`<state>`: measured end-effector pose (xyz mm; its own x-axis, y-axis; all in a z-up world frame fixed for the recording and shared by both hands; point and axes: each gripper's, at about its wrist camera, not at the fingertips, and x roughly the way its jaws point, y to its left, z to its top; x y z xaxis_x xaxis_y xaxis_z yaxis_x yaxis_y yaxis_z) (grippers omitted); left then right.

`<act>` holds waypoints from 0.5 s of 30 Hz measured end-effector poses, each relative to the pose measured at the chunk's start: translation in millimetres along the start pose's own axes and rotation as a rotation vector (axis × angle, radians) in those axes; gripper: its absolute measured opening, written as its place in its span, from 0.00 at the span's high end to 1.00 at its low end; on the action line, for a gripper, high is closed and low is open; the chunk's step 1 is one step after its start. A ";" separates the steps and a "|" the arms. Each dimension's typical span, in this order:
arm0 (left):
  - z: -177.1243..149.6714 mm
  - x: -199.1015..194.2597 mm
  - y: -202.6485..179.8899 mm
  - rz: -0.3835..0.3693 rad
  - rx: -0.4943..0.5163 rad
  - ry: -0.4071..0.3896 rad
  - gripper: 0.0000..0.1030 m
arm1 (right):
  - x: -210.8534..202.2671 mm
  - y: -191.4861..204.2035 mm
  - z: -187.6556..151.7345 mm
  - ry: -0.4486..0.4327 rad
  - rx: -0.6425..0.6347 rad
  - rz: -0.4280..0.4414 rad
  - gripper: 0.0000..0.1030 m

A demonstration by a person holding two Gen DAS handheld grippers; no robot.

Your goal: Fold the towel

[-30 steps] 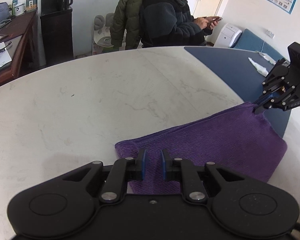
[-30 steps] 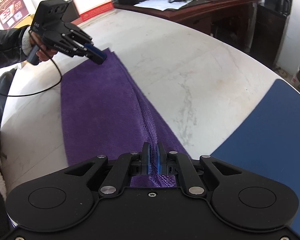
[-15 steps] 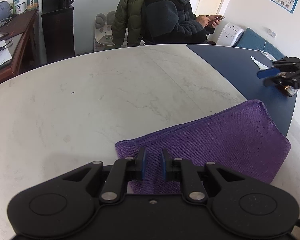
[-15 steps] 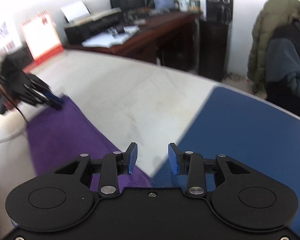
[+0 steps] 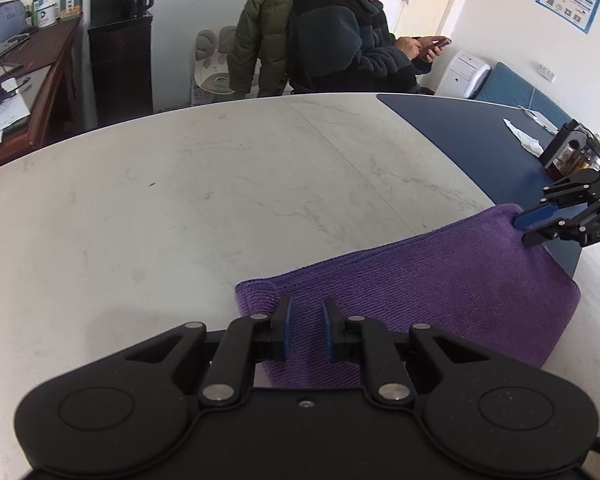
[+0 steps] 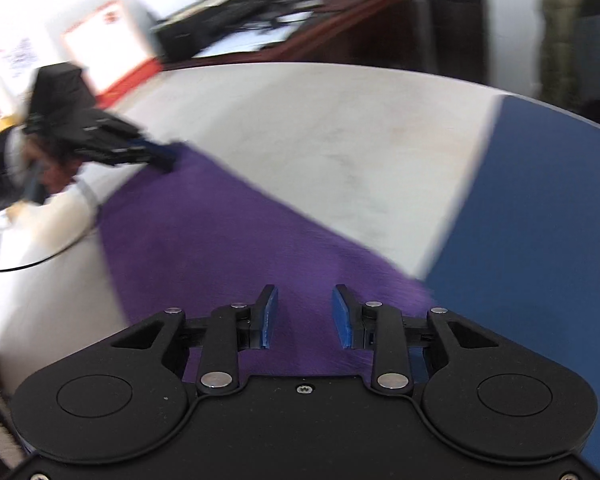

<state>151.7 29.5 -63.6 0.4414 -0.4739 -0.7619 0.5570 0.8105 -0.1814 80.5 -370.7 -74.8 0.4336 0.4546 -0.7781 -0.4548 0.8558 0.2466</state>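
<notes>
A purple towel lies folded in a long band on the white marble table. My left gripper is partly open, its fingers over the towel's near left corner, not clamped on it. My right gripper is open and empty above the towel's other end. In the left wrist view the right gripper hangs at the towel's far right corner. In the blurred right wrist view the left gripper is at the towel's far corner.
A dark blue mat covers the table's right part, with a glass teapot and a crumpled tissue on it. A seated man with a phone is behind the table. A wooden desk stands at left.
My right gripper let go of the towel's corner, opened, lifted away, then swung back over the towel's end. The left gripper stayed in place and opened slightly.
</notes>
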 end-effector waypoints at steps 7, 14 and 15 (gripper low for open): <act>-18.0 -69.9 -0.5 0.060 -0.050 -0.073 0.87 | -20.2 25.3 1.6 -0.041 -0.011 -0.037 0.71; -39.8 -67.7 -47.5 -0.003 -0.010 -0.005 0.87 | 9.7 85.9 15.6 -0.035 -0.074 0.057 0.71; -43.0 -60.5 -55.3 -0.014 0.003 0.010 0.87 | 14.7 93.8 16.7 -0.029 -0.083 0.062 0.71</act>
<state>64.0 28.2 -34.2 0.4269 -0.4817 -0.7653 0.5648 0.8030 -0.1904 57.2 -279.6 -53.5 0.4248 0.5137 -0.7454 -0.5435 0.8032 0.2438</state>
